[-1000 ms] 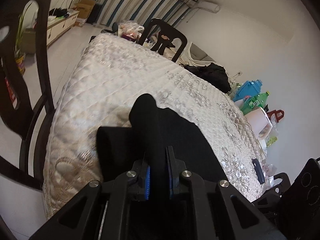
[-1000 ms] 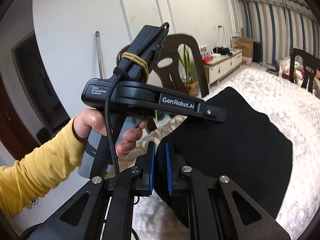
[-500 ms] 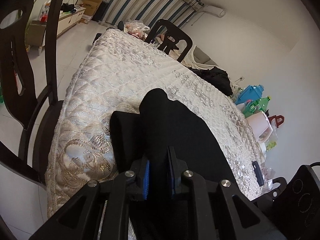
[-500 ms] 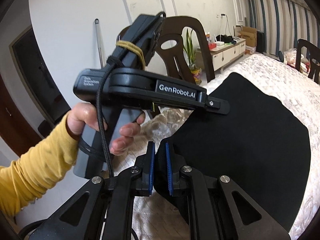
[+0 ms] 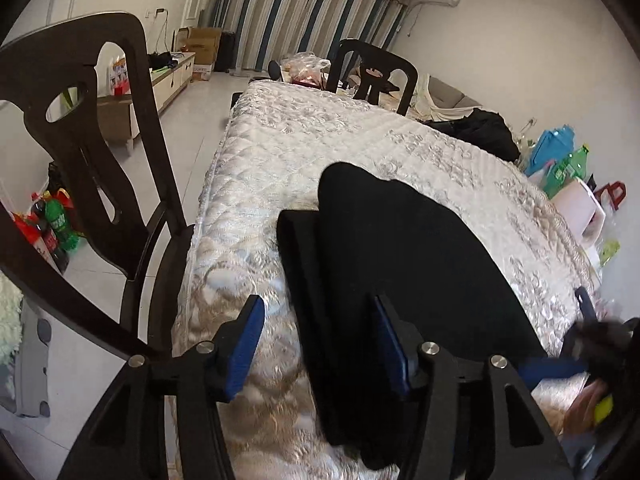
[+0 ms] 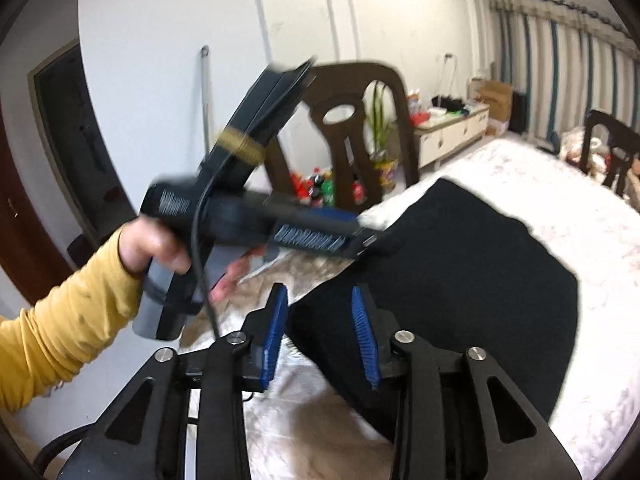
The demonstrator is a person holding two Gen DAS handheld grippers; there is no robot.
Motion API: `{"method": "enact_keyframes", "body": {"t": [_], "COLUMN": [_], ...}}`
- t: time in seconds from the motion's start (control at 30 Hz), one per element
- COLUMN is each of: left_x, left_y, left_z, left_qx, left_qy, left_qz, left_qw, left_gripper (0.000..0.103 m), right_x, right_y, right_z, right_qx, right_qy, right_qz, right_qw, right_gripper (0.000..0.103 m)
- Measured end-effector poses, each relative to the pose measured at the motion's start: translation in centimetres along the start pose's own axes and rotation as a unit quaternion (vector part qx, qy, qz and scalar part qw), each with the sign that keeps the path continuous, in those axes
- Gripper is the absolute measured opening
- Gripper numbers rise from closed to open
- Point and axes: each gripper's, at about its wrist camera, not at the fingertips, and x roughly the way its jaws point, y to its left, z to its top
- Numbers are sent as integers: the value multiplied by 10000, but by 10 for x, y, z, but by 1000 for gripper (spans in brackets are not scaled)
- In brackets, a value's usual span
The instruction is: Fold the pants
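The pants (image 5: 404,248), one black folded pair, are seen lying on the near end of a table covered with a cream quilted cloth (image 5: 320,140), the upper layer set back from a lower layer whose edge shows on the left. In the left wrist view, one dark chair (image 5: 92,152) is seen at the left, a second chair (image 5: 372,72) at the far end, and bottles on the floor at both sides. The left gripper (image 5: 320,344) is released: its jaws have just been opening, and the two blue pads stand apart, with the pants' left edge lying between them, pressed by neither. In the right wrist view, one hand (image 6: 156,248) in a yellow sleeve is seen holding that tool, blurred. The right gripper (image 6: 320,336) is likewise released, its jaws having just been opening; the pants' near corner lies between its two pads, loose on the cloth.
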Motion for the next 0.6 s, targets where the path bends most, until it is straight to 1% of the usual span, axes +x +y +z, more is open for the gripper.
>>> {"method": "enact_keyframes", "body": {"t": [0.03, 0.1, 0.17, 0.27, 0.33, 0.47, 0.5, 0.57, 0.6], "left_x": [-2, -5, -7, -13, -17, -25, -28, -34, -36], "left_y": [0, 1, 1, 0, 3, 7, 8, 8, 9], "left_z": [-2, -4, -7, -11, -15, -20, -21, -24, -26], "left_qx": [-17, -48, -26, -57, -149, -262, -289, -335, -365], "left_qy": [4, -6, -15, -48, -34, -87, -113, -182, -198], "left_qz": [-12, -19, 55, 119, 91, 162, 158, 112, 119], "left_qw": [10000, 10000, 10000, 9999, 9998, 9995, 9994, 9992, 9991], "left_gripper": [58, 58, 58, 58, 58, 58, 58, 58, 58], "right_x": [-3, 1, 12, 36, 41, 43, 40, 32, 30], "right_y": [-5, -14, -21, -25, -18, -8, -9, -20, -24], "right_z": [-1, -4, -8, -17, -20, -13, -9, 0, 6], "right_qx": [33, 95, 142, 372, 405, 164, 144, 199, 276], "right_qy": [-30, 72, 301, 763, 658, 688, 658, 427, 370], "right_qz": [-101, -435, -672, -545, -446, -390, -387, -387, -502], "right_qw": [9999, 9990, 9972, 9949, 9960, 9967, 9970, 9981, 9977], "right_gripper": [48, 49, 49, 49, 49, 49, 49, 49, 49]}}
